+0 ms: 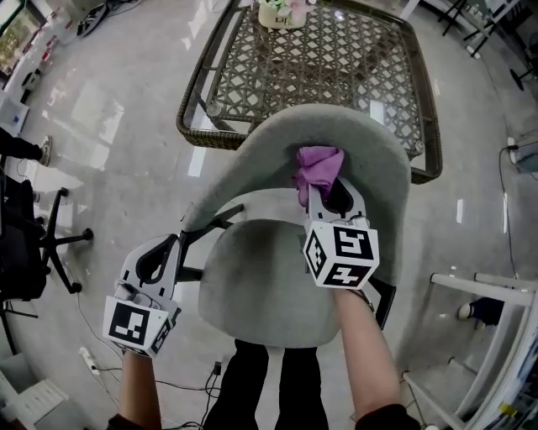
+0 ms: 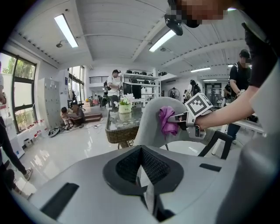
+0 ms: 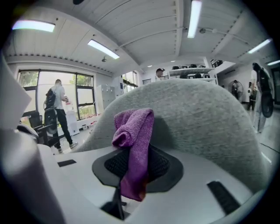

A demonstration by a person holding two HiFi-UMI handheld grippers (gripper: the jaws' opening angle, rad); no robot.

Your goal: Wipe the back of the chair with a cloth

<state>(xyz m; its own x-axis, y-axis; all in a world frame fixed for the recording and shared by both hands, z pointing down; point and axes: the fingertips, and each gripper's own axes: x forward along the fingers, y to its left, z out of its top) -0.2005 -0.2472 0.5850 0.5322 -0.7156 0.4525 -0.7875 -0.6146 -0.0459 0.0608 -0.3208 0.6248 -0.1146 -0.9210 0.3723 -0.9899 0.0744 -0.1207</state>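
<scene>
One grey upholstered chair (image 1: 370,159) sits in the middle of the floor, and one purple cloth (image 1: 318,165) is up on its backrest. Two grippers are in play.

The right gripper (image 1: 315,189) reaches over the seat (image 1: 261,285) with its fingers clamped on that cloth. The right gripper view shows it plainly: the lower end of the cloth (image 3: 135,131) is pinched in the right gripper (image 3: 131,175), and the bunched upper end folds over against the inner face of the backrest (image 3: 205,118), just below the top rim. From the left gripper view, the cloth (image 2: 167,120) hangs as one purple bundle on the front of the backrest (image 2: 151,118), with the right gripper (image 2: 179,118) coming in from the side.

The left gripper (image 1: 179,243) is low at the chair's left side, well apart from the cloth. Its fingers are together with nothing between them, which its own view of the left gripper (image 2: 142,175) confirms. It points toward a black frame bar (image 1: 210,228) by the seat edge; whether it touches that bar I cannot tell.

Beyond the backrest stands one wicker worktop (image 1: 336,67) with a glass top, carrying one pot of flowers (image 1: 282,13). The same worktop (image 2: 120,131) and pot (image 2: 124,107) show in the left gripper view. One black office chair (image 1: 34,243) stands off to the left.
</scene>
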